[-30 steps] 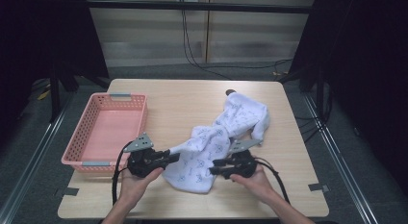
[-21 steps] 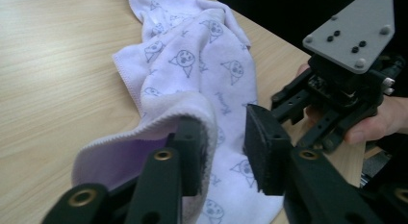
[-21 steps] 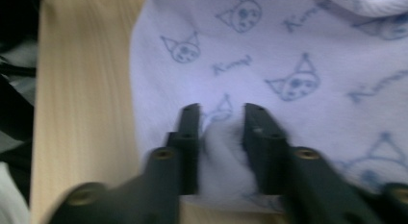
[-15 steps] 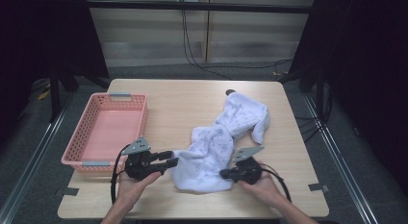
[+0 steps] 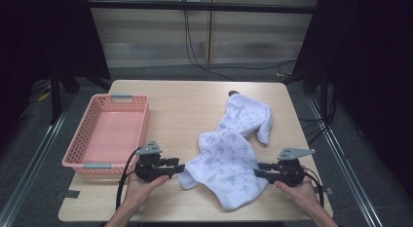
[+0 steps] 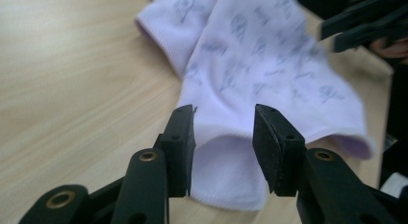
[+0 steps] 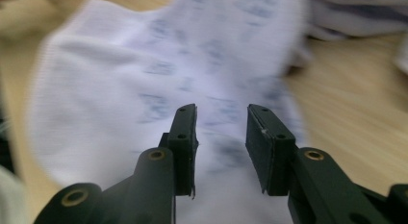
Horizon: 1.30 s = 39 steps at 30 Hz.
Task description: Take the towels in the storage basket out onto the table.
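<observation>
Between both tongs, near tabletop (image 5: 185,110) front edge: white patterned towel (image 5: 229,154), crumpled, stretching diagonally away. Left tongs (image 5: 181,167) apart at its left corner; right tongs (image 5: 257,169) apart at right edge.

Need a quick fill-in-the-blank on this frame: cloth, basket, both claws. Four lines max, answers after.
1. The white patterned cloth lies on the ____.
2. The pink basket stands on the same side as the person's ____ claw.
3. The left claw has its jaws ____ at the cloth's edge.
4. The right claw points at the cloth with jaws ____.

Missing words: table; left; open; open
</observation>
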Motion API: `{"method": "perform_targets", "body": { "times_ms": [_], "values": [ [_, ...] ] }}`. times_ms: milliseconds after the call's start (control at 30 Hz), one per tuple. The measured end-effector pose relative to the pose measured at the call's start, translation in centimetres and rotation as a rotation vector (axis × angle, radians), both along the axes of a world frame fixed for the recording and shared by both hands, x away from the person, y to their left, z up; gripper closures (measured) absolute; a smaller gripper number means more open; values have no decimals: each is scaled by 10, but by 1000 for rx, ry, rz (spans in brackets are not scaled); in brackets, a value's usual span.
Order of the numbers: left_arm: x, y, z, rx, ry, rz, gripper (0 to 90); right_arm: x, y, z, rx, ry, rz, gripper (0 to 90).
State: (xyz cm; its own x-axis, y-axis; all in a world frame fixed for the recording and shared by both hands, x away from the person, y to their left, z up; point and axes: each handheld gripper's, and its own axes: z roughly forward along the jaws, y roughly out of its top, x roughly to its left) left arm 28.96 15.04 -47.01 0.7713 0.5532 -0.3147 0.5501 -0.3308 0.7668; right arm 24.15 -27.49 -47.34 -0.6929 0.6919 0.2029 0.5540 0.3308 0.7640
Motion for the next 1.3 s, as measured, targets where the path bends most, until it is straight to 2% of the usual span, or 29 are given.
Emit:
{"method": "perform_targets", "body": {
  "times_ms": [33, 67, 100, 167, 200, 233, 267, 300, 333, 400, 467, 533, 600, 633, 667, 700, 733, 767, 833, 867, 933, 967, 1000, 1033, 1100, 1167, 1233, 1267, 1300],
  "values": [
    [0, 0, 0, 0, 0, 0, 595, 0, 0, 0, 0, 0, 0, 646],
    [1, -2, -4, 17, 7, 5, 588, -7, 12, 0, 26, 16, 52, 643],
    [3, -3, -7, 24, 21, 0, 588, -7, 12, 0, 26, 16, 52, 617],
    [6, -5, -11, 41, 19, 8, 562, -13, 30, -7, 38, 59, 127, 555],
    [9, -5, -11, 25, 25, 19, 559, -17, 43, -13, 13, 80, 177, 501],
    [9, -5, -11, 25, 25, 19, 552, -17, 43, -13, 13, 80, 177, 501],
    [11, -4, -12, 31, 27, 22, 542, -20, 52, -18, -2, 101, 223, 464],
    [11, -4, -12, 31, 27, 22, 542, -20, 52, -18, -2, 101, 223, 464],
    [11, -4, -13, 30, 33, 24, 537, -22, 55, -21, -14, 109, 253, 444],
    [12, -4, -15, 20, 45, 34, 531, -24, 56, -22, -13, 117, 261, 436],
    [13, -3, -15, 12, 41, 38, 520, -30, 57, -25, -42, 101, 288, 411],
    [13, -2, -14, 13, 36, 44, 513, -32, 58, -25, -48, 94, 297, 409],
    [14, 0, -13, 0, 40, 60, 498, -36, 59, -25, -88, 43, 314, 423],
    [14, 0, -13, 0, 40, 60, 497, -36, 59, -25, -88, 43, 314, 423],
    [14, 1, -12, -3, 33, 65, 495, -38, 59, -25, -114, 17, 314, 513],
    [14, 2, -11, -10, 30, 76, 495, -38, 59, -25, -114, 17, 314, 513],
    [15, 3, -10, -6, 23, 70, 494, -37, 56, -25, -126, 8, 313, 696],
    [15, 3, -10, -6, 23, 70, 492, -37, 56, -25, -126, 8, 313, 696],
    [17, 1, -10, 0, 23, 81, 490, -36, 52, -25, -119, 27, 328, 799],
    [20, -1, -11, 0, 26, 85, 491, -36, 50, -25, -115, 38, 327, 820],
    [23, -4, -12, 15, 25, 75, 491, -35, 45, -24, -104, 73, 320, 841],
    [23, -7, -13, 25, 28, 58, 491, -35, 45, -24, -104, 73, 320, 841],
    [22, -13, -15, 32, 26, 20, 477, -33, 38, -21, -75, 71, 286, 844],
    [22, -13, -15, 32, 26, 20, 473, -33, 38, -21, -75, 71, 286, 844],
    [18, -23, -19, 82, 29, -17, 469, -29, 27, -16, -16, 70, 240, 845],
    [17, -29, -22, 110, 37, -44, 476, -26, 13, -10, 36, 53, 184, 846],
    [15, -32, -24, 114, 43, -60, 481, -23, 6, -8, 60, 47, 150, 846],
    [14, -35, -25, 107, 49, -87, 483, -22, 3, -7, 73, 45, 141, 846],
    [14, -37, -25, 119, 49, -94, 497, -20, -1, -5, 90, 38, 118, 846]
  ]
}}
